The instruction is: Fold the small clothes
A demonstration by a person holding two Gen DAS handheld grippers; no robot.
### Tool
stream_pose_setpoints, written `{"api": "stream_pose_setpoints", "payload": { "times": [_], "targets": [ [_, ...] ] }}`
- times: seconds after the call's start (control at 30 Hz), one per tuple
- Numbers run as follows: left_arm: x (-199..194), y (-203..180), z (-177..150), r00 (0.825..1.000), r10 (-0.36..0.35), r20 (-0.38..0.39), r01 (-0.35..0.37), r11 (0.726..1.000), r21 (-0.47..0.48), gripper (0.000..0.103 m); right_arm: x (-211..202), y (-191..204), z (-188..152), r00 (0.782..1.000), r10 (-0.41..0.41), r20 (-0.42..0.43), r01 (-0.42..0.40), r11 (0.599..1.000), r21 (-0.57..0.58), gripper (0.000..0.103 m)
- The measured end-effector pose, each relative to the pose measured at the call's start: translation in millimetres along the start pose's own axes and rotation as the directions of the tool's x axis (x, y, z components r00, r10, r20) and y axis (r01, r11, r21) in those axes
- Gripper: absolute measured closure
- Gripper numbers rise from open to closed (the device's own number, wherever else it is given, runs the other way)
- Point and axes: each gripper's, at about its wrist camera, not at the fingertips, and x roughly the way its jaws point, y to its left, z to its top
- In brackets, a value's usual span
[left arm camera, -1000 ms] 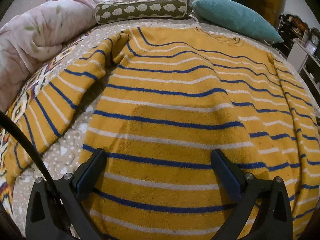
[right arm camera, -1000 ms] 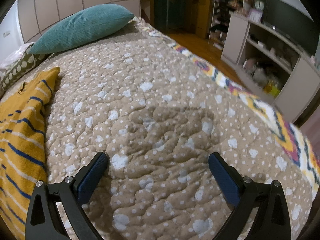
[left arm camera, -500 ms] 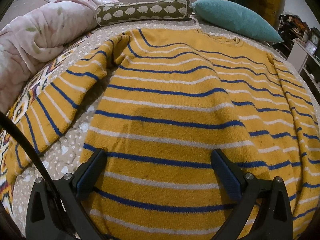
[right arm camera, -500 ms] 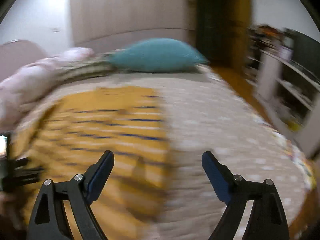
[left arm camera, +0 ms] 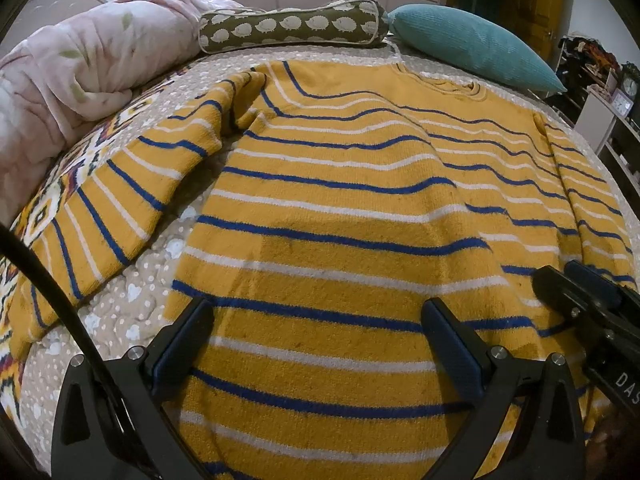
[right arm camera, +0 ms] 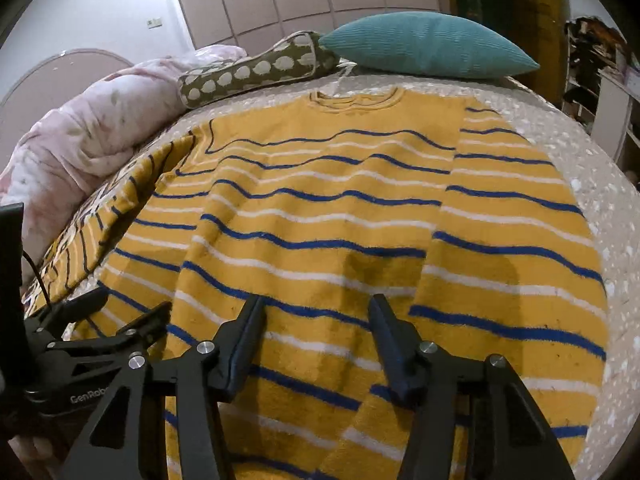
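A yellow sweater with blue and white stripes lies spread flat on the bed, collar at the far end; it also shows in the right wrist view. Its left sleeve is stretched out to the left, and its right sleeve lies along the body. My left gripper is open and empty above the lower part of the sweater. My right gripper is open, narrower, and empty above the sweater's lower middle. Each gripper shows in the other's view, side by side.
A teal pillow and an olive bolster with white hedgehogs lie at the head of the bed. A pink duvet is bunched at the left. The dotted beige quilt lies under the sweater. Shelves stand to the right.
My right gripper has swung left from over the bare quilt to above the sweater, and its jaws have narrowed. My left gripper has barely moved.
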Motion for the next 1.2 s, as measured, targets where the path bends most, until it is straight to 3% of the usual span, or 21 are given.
{"api": "stream_pose_setpoints", "payload": {
  "times": [0.73, 1.2],
  "targets": [
    [4, 0, 2, 1.000, 0.001, -0.004, -0.001, 1.000, -0.007, 0.000, 6, 6, -1, 0.997, -0.078, 0.012, 0.078, 0.997, -0.028, 0.042],
    [5, -1, 2, 1.000, 0.001, 0.001, -0.001, 1.000, -0.008, 0.000, 9, 10, 0, 0.997, -0.070, 0.006, 0.071, 0.997, -0.037, 0.035]
  ]
}}
